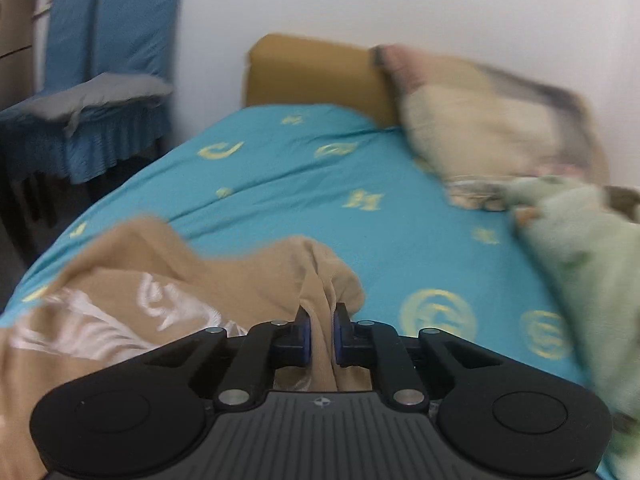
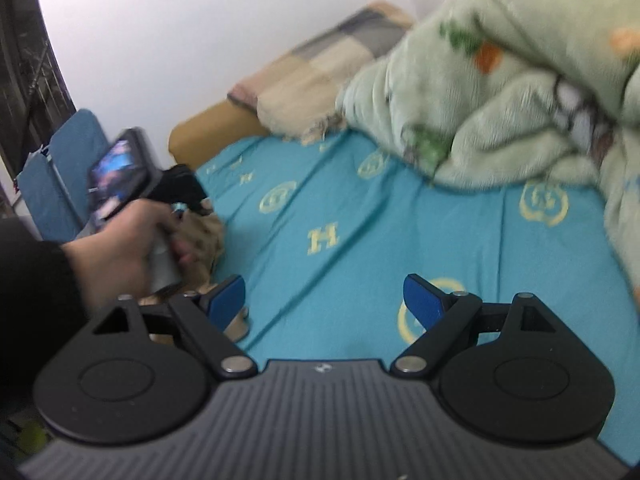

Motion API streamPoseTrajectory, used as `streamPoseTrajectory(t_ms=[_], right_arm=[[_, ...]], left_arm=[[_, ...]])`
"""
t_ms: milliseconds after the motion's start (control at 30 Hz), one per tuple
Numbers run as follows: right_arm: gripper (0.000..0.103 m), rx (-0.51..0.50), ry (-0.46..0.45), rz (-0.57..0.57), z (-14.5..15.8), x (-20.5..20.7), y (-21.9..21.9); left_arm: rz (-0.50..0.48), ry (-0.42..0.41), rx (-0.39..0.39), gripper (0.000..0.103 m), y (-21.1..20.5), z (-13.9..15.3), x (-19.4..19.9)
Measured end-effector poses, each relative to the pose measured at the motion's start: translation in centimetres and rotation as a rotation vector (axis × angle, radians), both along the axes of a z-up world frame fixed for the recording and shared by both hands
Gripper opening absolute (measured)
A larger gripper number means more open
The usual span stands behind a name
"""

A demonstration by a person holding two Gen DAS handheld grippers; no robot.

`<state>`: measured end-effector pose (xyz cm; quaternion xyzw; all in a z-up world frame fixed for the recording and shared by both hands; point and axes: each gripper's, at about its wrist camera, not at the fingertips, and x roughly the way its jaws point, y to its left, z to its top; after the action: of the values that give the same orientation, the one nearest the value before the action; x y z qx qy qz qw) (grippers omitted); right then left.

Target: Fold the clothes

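A tan garment [image 1: 132, 280] with a white print lies crumpled on the turquoise bed sheet [image 1: 304, 184] at the near left. My left gripper [image 1: 320, 320] is shut on a bunched fold of the tan garment. In the right wrist view the left gripper [image 2: 188, 200] shows at the left, held by a hand, with tan cloth [image 2: 204, 236] under it. My right gripper [image 2: 324, 296] is open and empty above the bare sheet [image 2: 360, 216], to the right of the garment.
A green fleece blanket [image 2: 500, 80] is heaped at the right of the bed. A patchwork pillow [image 1: 480, 120] leans on a mustard headboard [image 1: 316, 72] at the far end. Blue-covered chairs [image 1: 92, 80] stand left of the bed. A white wall runs behind.
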<state>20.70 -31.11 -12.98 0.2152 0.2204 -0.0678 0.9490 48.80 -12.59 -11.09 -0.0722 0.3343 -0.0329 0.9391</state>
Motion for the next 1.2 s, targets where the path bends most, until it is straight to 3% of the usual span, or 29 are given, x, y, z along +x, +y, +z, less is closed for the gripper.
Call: streamPoseTrajectory(t_ms=[133, 300, 400, 500, 567, 667, 767, 867, 933, 1067, 1200], right_arm=[[0.087, -0.034, -0.067, -0.03, 1.5, -1.5, -0.6], [0.088, -0.046, -0.141, -0.055, 3.3, -4.2, -1.5], [0.088, -0.025, -0.165, -0.037, 4.5, -5.7, -1.4], [0.088, -0.023, -0.174, 0.016, 5.6, -7.1, -0.5], [0.088, -0.026, -0.166, 0.064, 6.0, -7.8, 0.3], [0.088, -0.007, -0.119, 0.153, 5.8, -8.2, 1.3], [0.088, 0.026, -0.038, 0.21, 4.9, -7.9, 1.9], [0.088, 0.079, 0.034, 0.228, 3.7, -7.3, 2.0], [0.088, 0.061, 0.094, 0.23, 2.9, -6.7, 2.3], [0.087, 0.026, 0.234, 0.239, 0.9, -5.9, 3.1], [0.087, 0.077, 0.304, 0.263, -0.7, -6.0, 3.4]], left_arm=[[-0.15, -0.087, -0.025, 0.011, 1.0, 6.3, -8.7], [-0.292, -0.185, -0.14, 0.011, 5.0, 11.6, -22.7], [-0.355, -0.214, -0.145, 0.011, 7.0, 12.2, -32.6], [-0.32, -0.149, -0.148, 0.011, 10.9, 10.0, -38.3], [-0.266, -0.073, -0.127, 0.011, 13.2, 7.8, -40.2], [-0.166, 0.055, -0.168, 0.012, 16.7, 5.7, -41.0], [-0.105, 0.094, -0.24, 0.014, 19.0, 4.9, -41.1], [-0.102, 0.104, -0.299, 0.017, 20.3, 4.8, -41.3], [-0.111, 0.083, -0.307, 0.019, 20.5, 5.1, -42.3], [-0.147, 0.025, -0.288, 0.05, 18.8, 5.5, -42.5], [-0.155, -0.004, -0.265, 0.06, 17.2, 5.5, -41.7]])
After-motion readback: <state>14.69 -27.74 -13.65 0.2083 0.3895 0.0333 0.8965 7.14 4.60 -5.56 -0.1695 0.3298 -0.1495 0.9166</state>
